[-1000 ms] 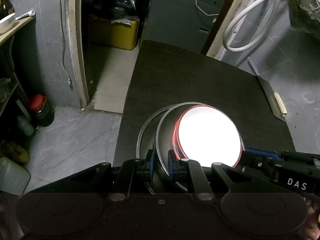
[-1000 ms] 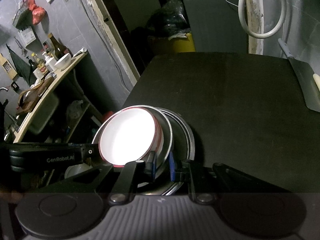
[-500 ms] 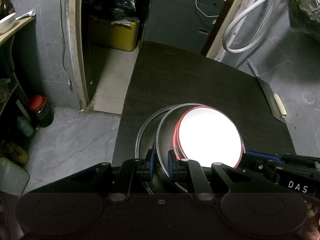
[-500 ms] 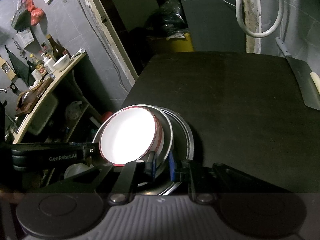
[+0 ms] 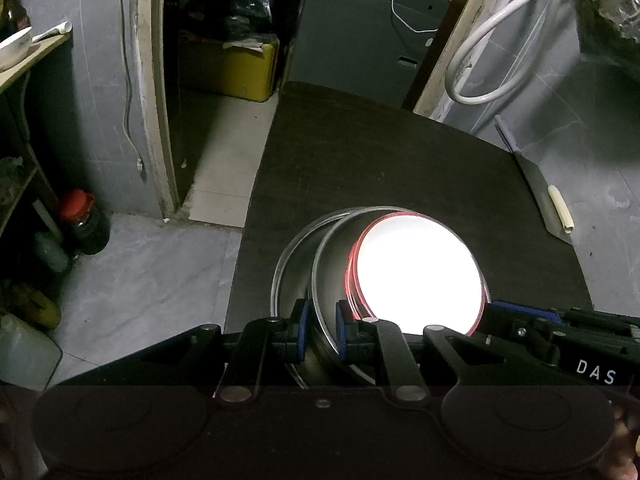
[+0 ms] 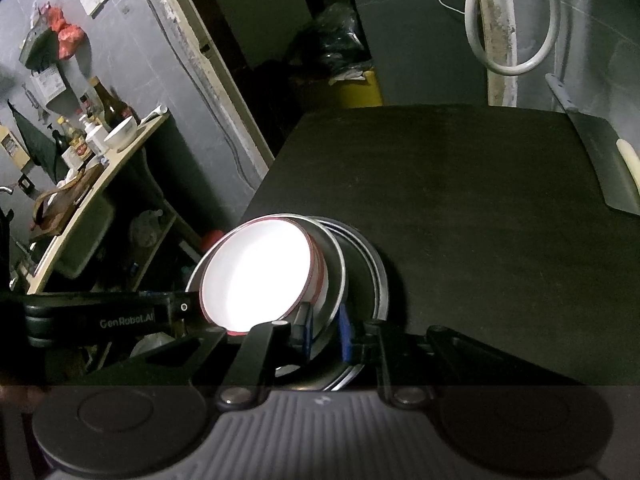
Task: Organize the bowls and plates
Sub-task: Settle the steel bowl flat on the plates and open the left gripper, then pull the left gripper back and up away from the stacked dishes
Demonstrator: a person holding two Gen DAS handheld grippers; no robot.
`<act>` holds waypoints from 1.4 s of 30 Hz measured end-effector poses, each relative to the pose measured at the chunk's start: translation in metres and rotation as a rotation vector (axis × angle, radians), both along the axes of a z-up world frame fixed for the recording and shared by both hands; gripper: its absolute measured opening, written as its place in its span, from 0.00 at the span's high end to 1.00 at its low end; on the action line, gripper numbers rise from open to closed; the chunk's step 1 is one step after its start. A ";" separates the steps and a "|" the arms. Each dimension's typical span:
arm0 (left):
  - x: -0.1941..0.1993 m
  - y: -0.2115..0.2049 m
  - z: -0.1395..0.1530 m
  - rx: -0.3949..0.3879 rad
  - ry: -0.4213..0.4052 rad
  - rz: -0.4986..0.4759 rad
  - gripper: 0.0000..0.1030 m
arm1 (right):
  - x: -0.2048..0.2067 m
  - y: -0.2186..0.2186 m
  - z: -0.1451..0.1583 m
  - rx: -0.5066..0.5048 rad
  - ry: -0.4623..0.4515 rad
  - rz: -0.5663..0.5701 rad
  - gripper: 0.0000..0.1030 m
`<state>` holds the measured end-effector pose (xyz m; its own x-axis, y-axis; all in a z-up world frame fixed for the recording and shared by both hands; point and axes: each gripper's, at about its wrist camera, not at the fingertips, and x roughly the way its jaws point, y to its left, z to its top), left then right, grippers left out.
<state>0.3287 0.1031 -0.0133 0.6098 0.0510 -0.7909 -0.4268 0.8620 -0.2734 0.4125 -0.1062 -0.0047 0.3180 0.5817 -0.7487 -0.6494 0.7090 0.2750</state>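
A white bowl with a red rim (image 5: 418, 272) sits inside a steel bowl (image 5: 332, 268), which sits in a wider steel plate (image 5: 286, 268) on the dark table (image 5: 380, 160). My left gripper (image 5: 319, 330) is shut on the steel bowl's rim on its left side. My right gripper (image 6: 324, 334) is shut on the steel bowl (image 6: 334, 272) at its right rim, next to the white bowl (image 6: 256, 276). The steel plate (image 6: 376, 280) lies beneath. Each gripper's body shows in the other's view.
A cleaver (image 5: 536, 188) lies at the table's right edge, also in the right wrist view (image 6: 604, 160). The stack is near the table's left front corner. A doorway, yellow bin (image 5: 236, 68) and shelf with bottles (image 6: 88, 136) lie left. A white hose (image 6: 516, 20) hangs behind.
Both views have shifted very slightly; the stack of bowls and both grips look the same.
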 end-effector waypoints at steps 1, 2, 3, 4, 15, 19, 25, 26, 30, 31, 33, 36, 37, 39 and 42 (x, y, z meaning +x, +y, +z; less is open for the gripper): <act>0.000 0.000 0.000 0.002 -0.001 0.001 0.85 | 0.000 0.000 0.000 0.000 0.000 -0.002 0.83; 0.000 -0.001 0.000 0.008 0.000 0.002 0.83 | 0.000 0.000 0.000 0.002 0.000 -0.004 0.83; -0.001 -0.001 0.001 0.016 0.003 0.004 0.79 | -0.001 0.000 0.001 0.003 0.001 -0.006 0.83; -0.001 -0.001 0.002 0.023 0.006 0.009 0.74 | 0.000 -0.001 0.001 0.004 0.001 -0.009 0.83; -0.009 0.000 0.009 0.053 -0.003 0.037 0.54 | -0.005 -0.003 0.004 0.004 -0.025 -0.035 0.77; -0.011 -0.001 0.010 0.075 0.003 0.060 0.43 | -0.005 -0.007 0.004 0.006 -0.025 -0.049 0.68; -0.017 -0.003 0.016 0.108 -0.010 0.080 0.32 | -0.007 -0.011 0.006 0.016 -0.034 -0.066 0.49; -0.018 -0.003 0.017 0.116 -0.012 0.083 0.31 | -0.008 -0.011 0.007 0.016 -0.037 -0.067 0.48; -0.021 -0.005 0.023 0.116 -0.029 0.073 0.19 | -0.012 -0.013 0.008 0.013 -0.049 -0.086 0.34; -0.022 -0.005 0.023 0.118 -0.033 0.071 0.17 | -0.013 -0.014 0.008 0.013 -0.051 -0.089 0.34; -0.023 -0.008 0.025 0.126 -0.034 0.065 0.17 | -0.014 -0.015 0.009 0.013 -0.058 -0.096 0.32; -0.023 -0.010 0.026 0.129 -0.034 0.063 0.16 | -0.017 -0.017 0.011 0.017 -0.069 -0.110 0.30; -0.024 -0.010 0.027 0.128 -0.035 0.063 0.16 | -0.018 -0.018 0.012 0.019 -0.073 -0.114 0.29; -0.025 -0.011 0.029 0.129 -0.038 0.062 0.16 | -0.019 -0.020 0.014 0.022 -0.080 -0.120 0.27; -0.026 -0.011 0.031 0.133 -0.045 0.061 0.12 | -0.021 -0.023 0.018 0.029 -0.086 -0.134 0.22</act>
